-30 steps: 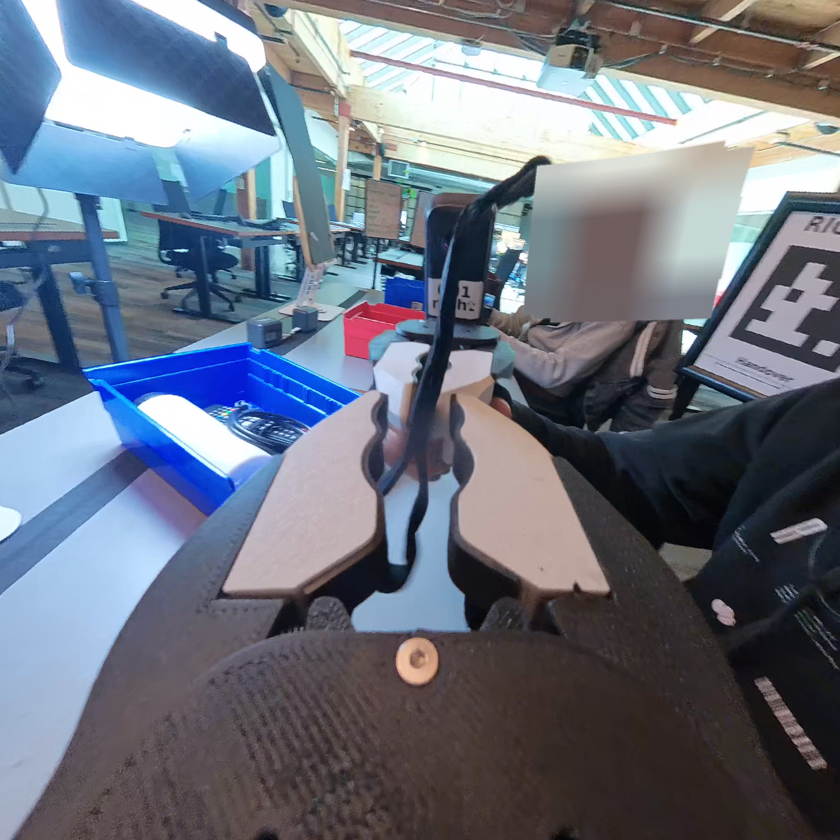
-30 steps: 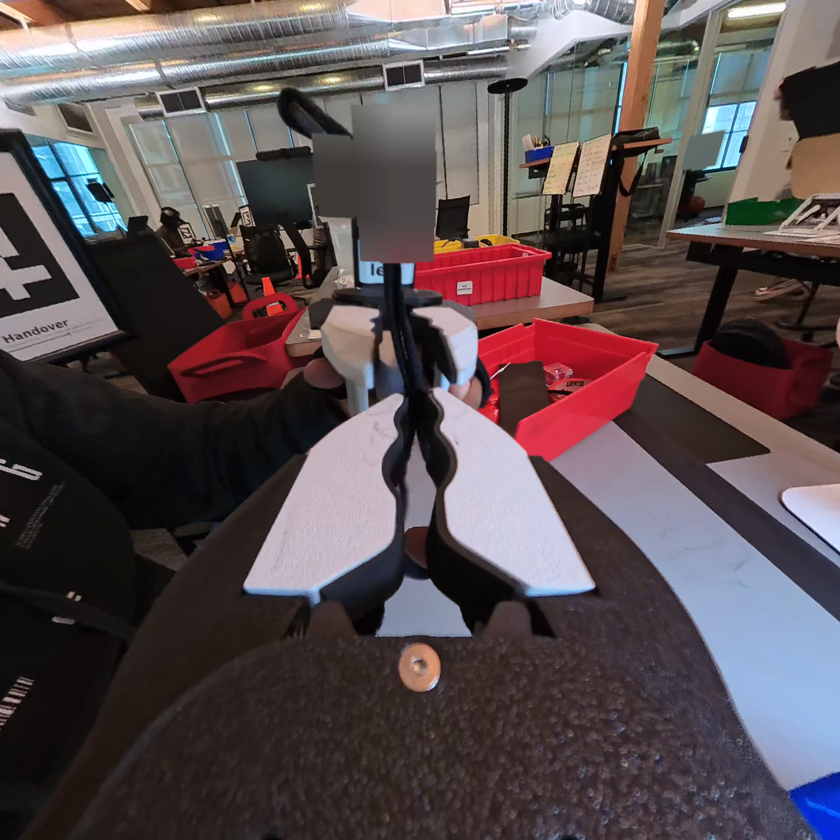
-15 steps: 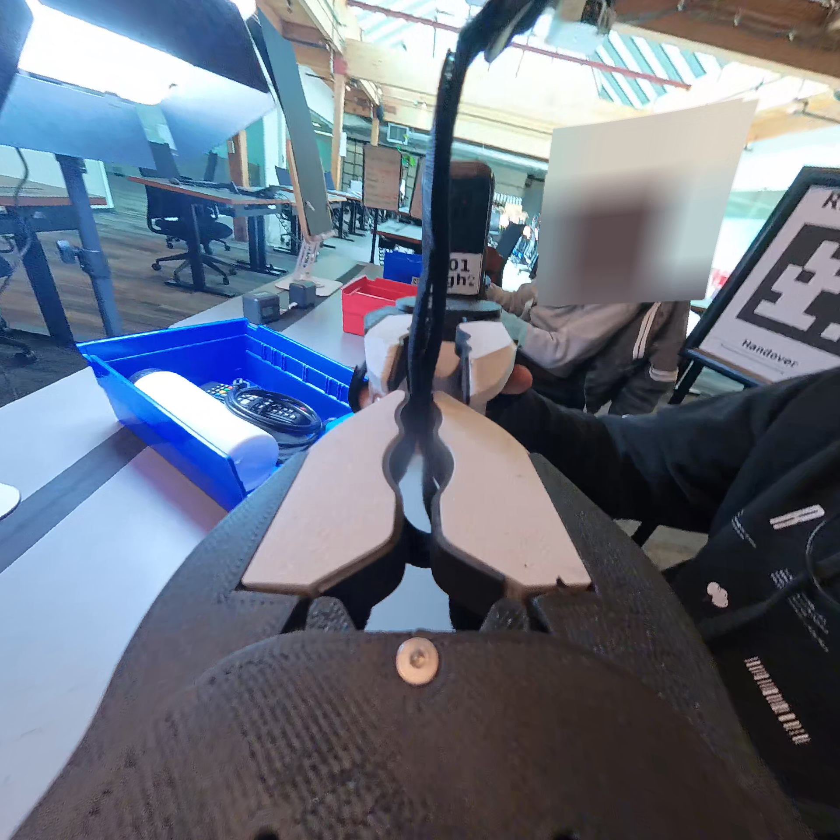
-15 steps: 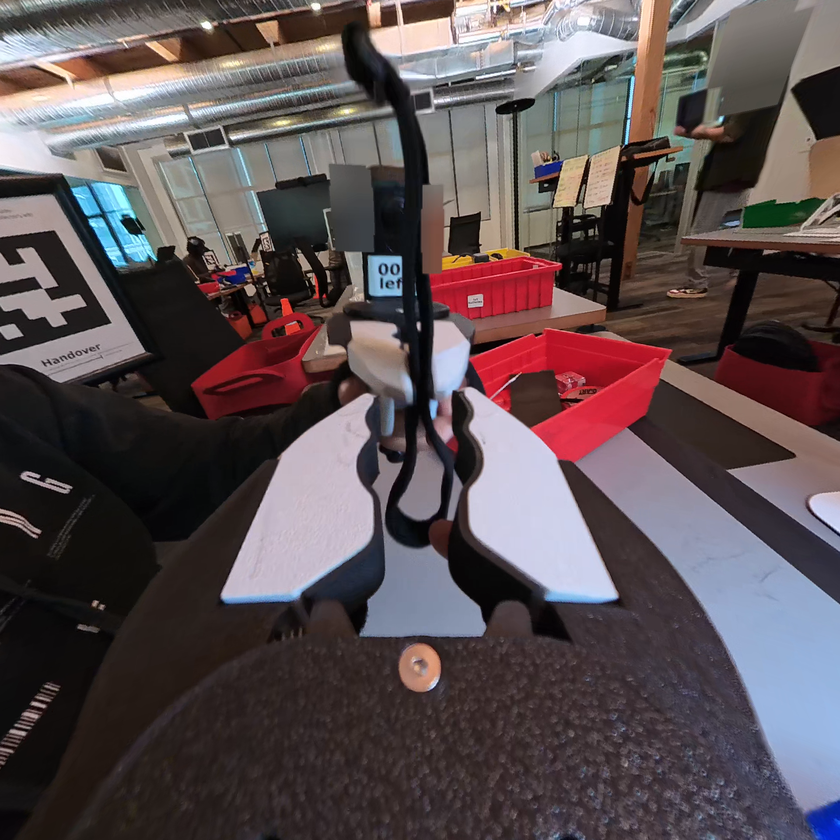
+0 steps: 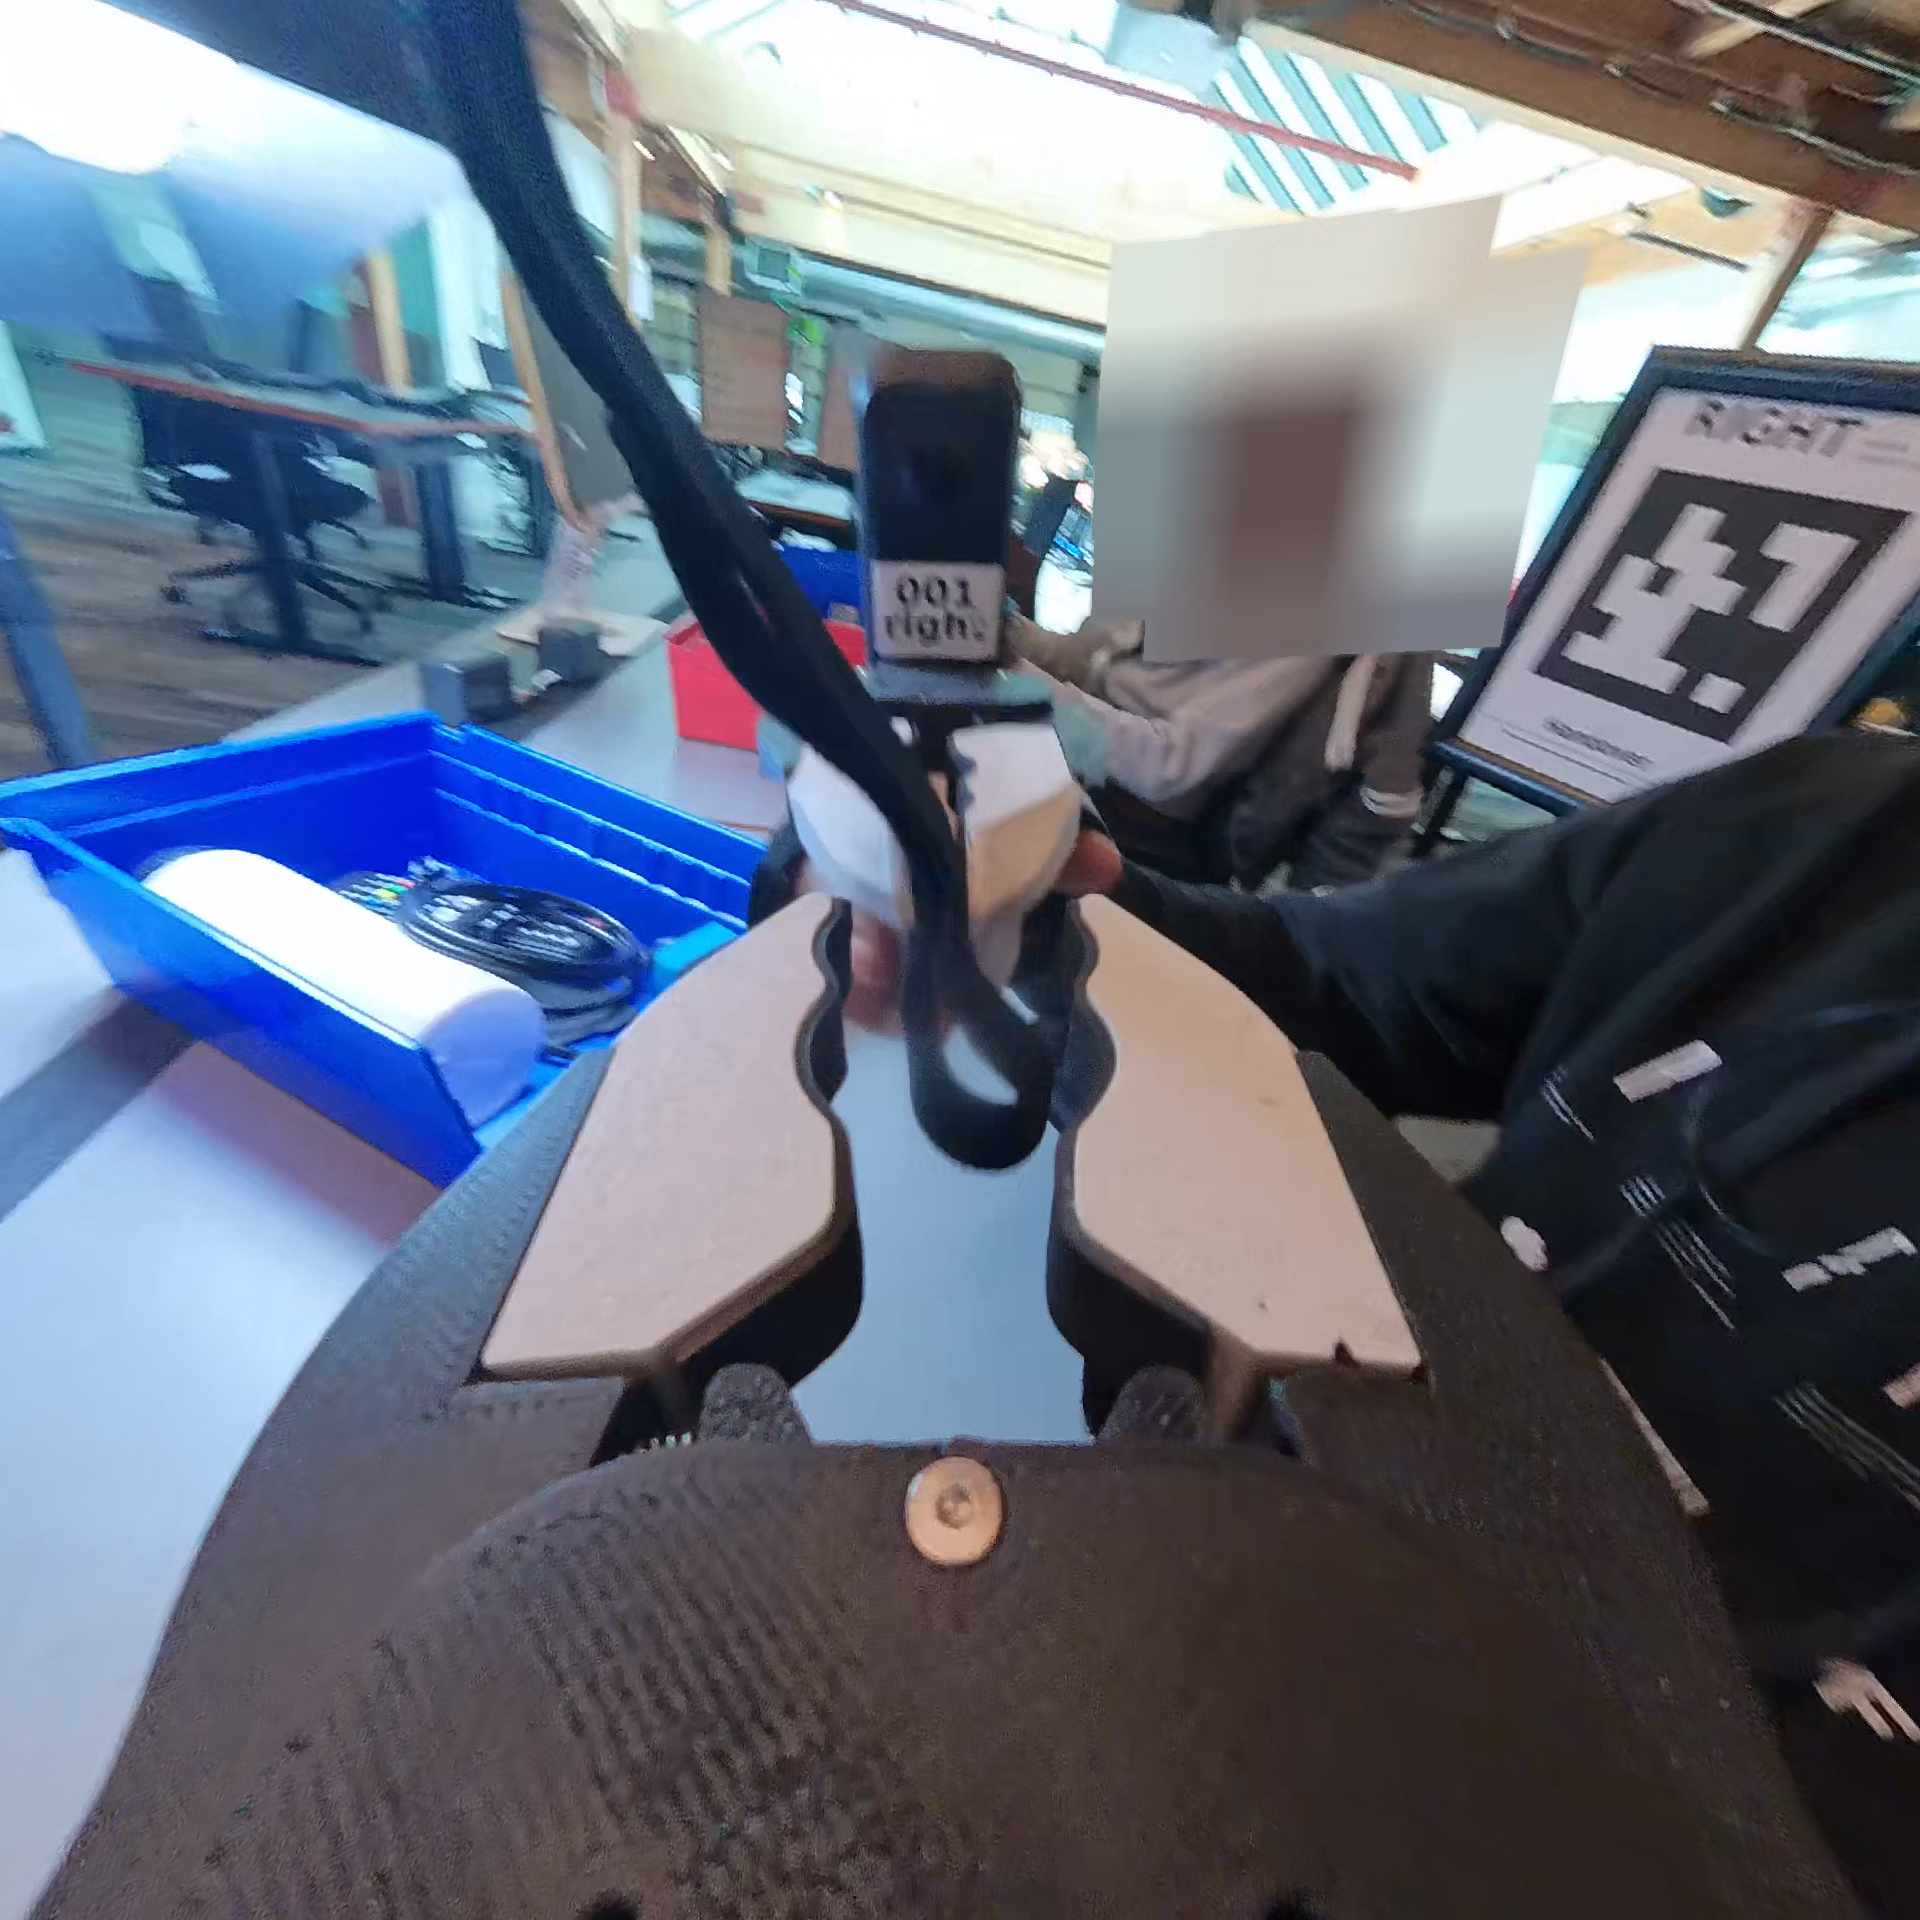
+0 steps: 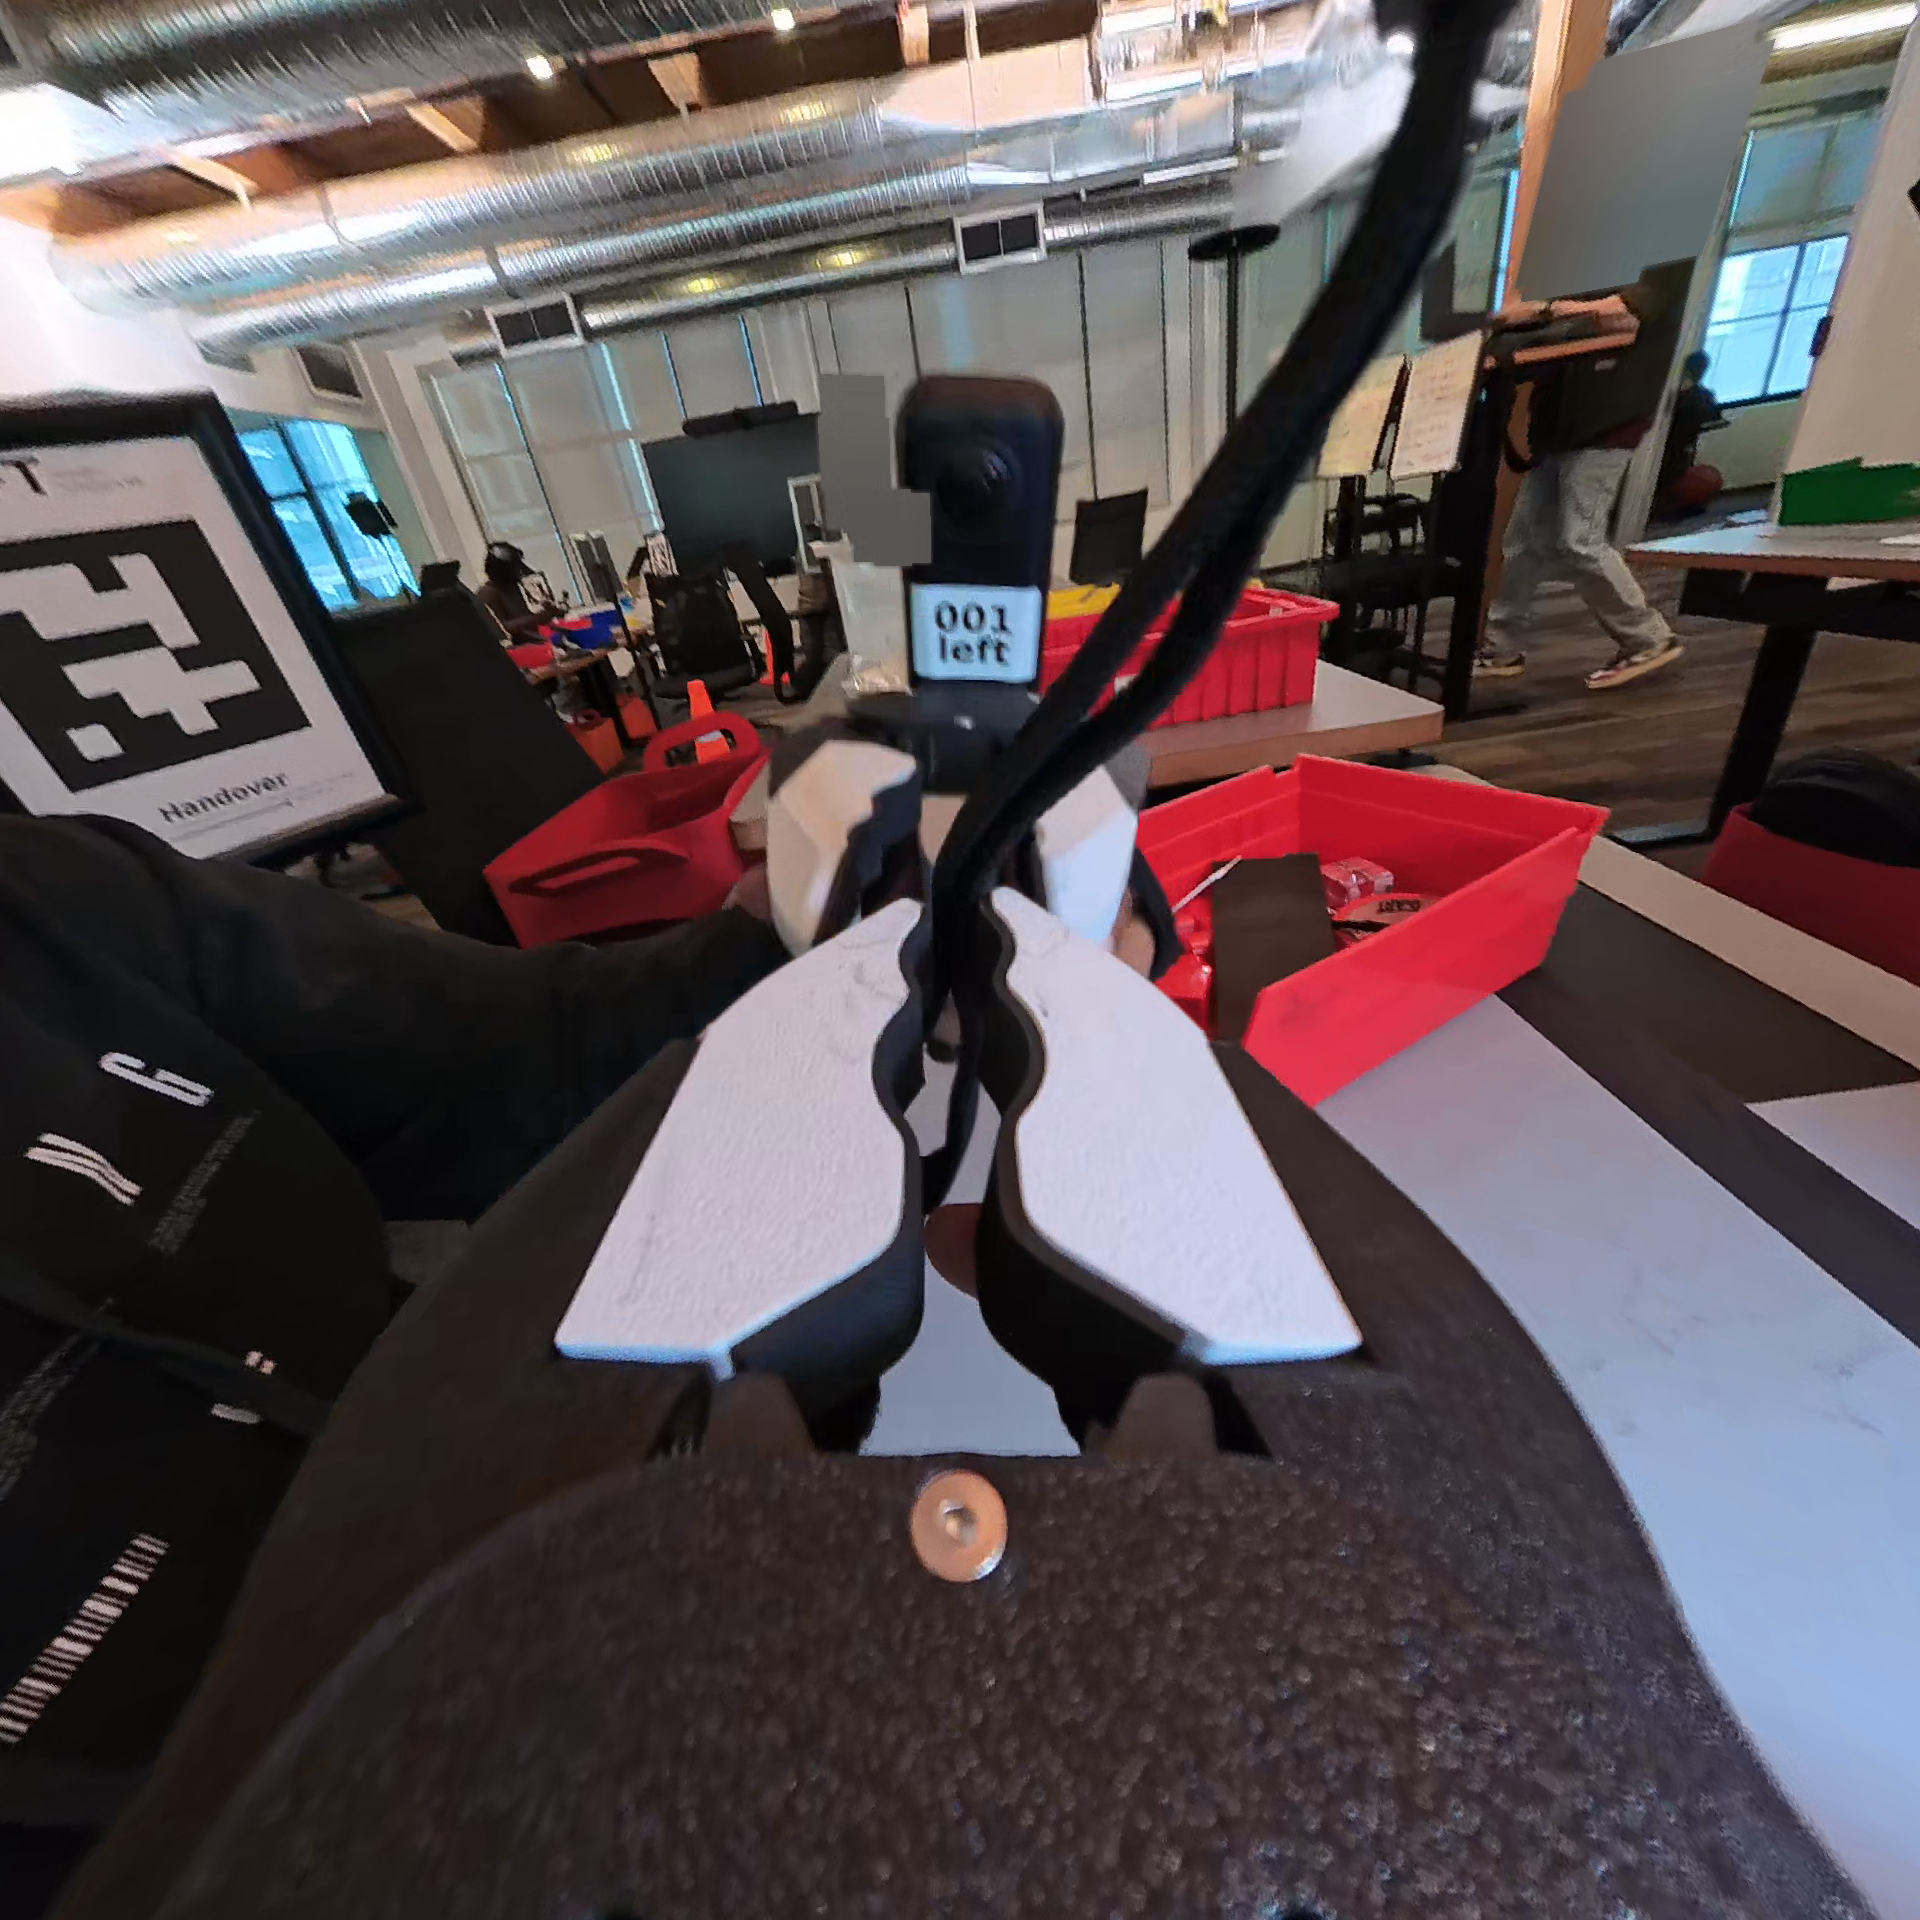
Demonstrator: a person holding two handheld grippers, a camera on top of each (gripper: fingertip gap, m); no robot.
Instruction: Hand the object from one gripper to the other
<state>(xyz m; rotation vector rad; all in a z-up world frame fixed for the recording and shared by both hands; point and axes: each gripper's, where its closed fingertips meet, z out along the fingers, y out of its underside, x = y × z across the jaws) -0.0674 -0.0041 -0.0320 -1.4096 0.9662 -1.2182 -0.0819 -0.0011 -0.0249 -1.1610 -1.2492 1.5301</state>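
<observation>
Between the two grippers, above the grey table [image 5: 156,1299], hangs a long black woven strap [image 5: 966,1049], soft and floppy like a shoelace. From the right wrist view, the right gripper [image 6: 956,997] has its white, bumpy-edged fingers [image 6: 790,1132] squeezed together on the strap, which runs up toward 1 o'clock. From the left wrist view, the left gripper [image 5: 951,1039] has its tan, flat fingers [image 5: 707,1153] spread apart, with the strap's bottom loop dangling loose in the gap. It looks like the right one now carries the strap, so the left can let go safely. At 9 o'clock sits a shiny blue plastic bin [image 5: 260,997] with a smooth white roll [image 5: 343,956].
</observation>
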